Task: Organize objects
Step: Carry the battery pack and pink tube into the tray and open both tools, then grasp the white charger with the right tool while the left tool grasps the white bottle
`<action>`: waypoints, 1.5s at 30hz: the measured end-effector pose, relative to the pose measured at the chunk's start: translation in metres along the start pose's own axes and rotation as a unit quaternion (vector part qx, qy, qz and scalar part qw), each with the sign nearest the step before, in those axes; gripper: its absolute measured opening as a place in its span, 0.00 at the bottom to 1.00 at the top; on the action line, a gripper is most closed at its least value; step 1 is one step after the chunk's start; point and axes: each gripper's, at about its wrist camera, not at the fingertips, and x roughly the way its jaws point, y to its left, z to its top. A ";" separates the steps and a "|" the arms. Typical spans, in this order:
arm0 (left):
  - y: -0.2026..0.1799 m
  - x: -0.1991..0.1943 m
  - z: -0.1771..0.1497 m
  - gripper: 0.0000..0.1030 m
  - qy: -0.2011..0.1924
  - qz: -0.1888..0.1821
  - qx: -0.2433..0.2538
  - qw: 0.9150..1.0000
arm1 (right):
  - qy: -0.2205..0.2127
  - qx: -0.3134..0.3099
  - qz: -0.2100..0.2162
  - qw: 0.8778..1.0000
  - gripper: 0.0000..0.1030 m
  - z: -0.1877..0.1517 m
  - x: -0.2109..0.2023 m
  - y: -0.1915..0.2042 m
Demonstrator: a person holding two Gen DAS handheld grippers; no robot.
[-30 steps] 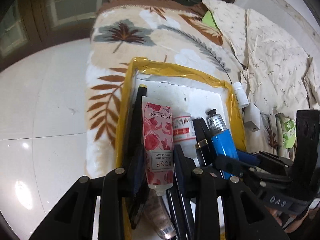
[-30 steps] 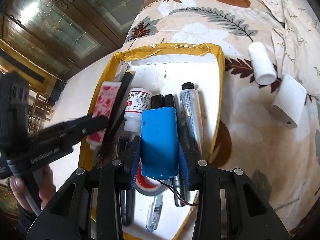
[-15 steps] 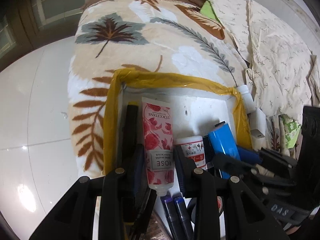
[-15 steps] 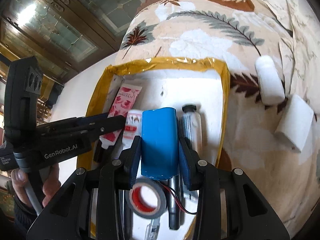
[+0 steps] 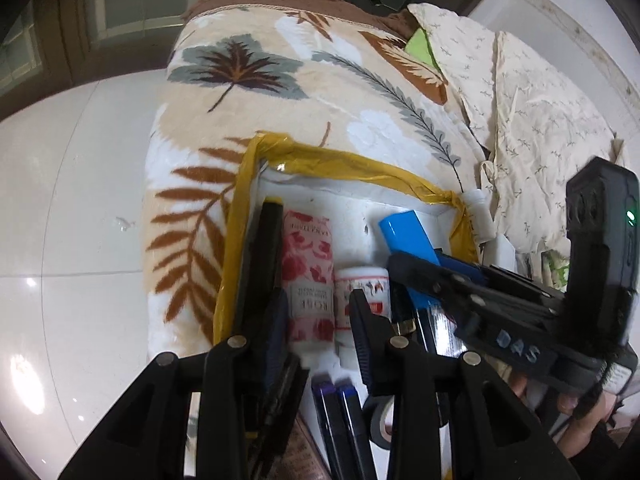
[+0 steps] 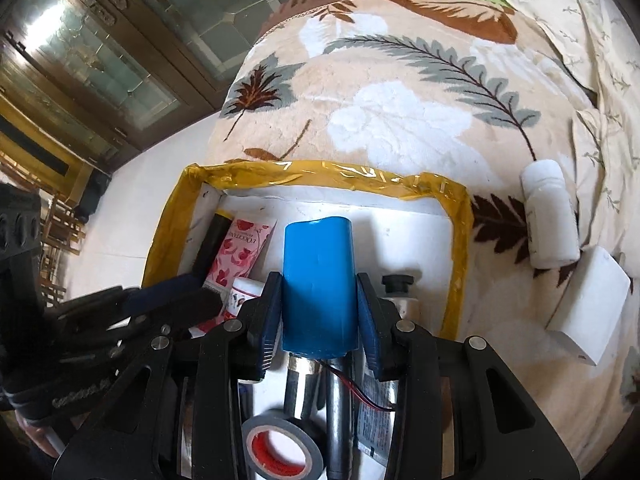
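A: So where is the blue shrink-wrapped battery pack (image 6: 318,280) now?

B: Clamped in the right tool (image 6: 318,316), over the white foam tray edged in yellow tape (image 6: 320,174). It has travelled forward toward the tray's far wall since a second ago.

A: And the pink floral hand-cream tube (image 5: 308,276)?

B: Released. A moment back the left tool (image 5: 318,334) gripped it; now its jaws stand apart around the tube, which lies flat in the tray beside the small white medicine bottle (image 5: 362,296). One item filed, I'd judge.

A: What's left outside?

B: A white plastic bottle (image 6: 550,216) and a white rectangular block (image 6: 588,308) lie on the leaf-patterned blanket (image 6: 400,112), just beyond the tray
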 end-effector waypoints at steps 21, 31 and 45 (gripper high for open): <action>-0.108 -0.027 -0.072 0.38 -0.035 -0.013 0.023 0.999 | -0.045 0.055 0.075 0.995 0.42 -0.066 -0.097 -0.080; -0.151 -0.006 -0.091 0.38 -0.013 -0.015 0.055 0.998 | -0.049 0.085 0.031 0.995 0.43 -0.071 -0.112 -0.144; -0.130 -0.013 -0.070 0.38 -0.023 0.003 0.038 0.999 | -0.028 0.154 -0.089 0.984 0.56 -0.012 -0.066 -0.144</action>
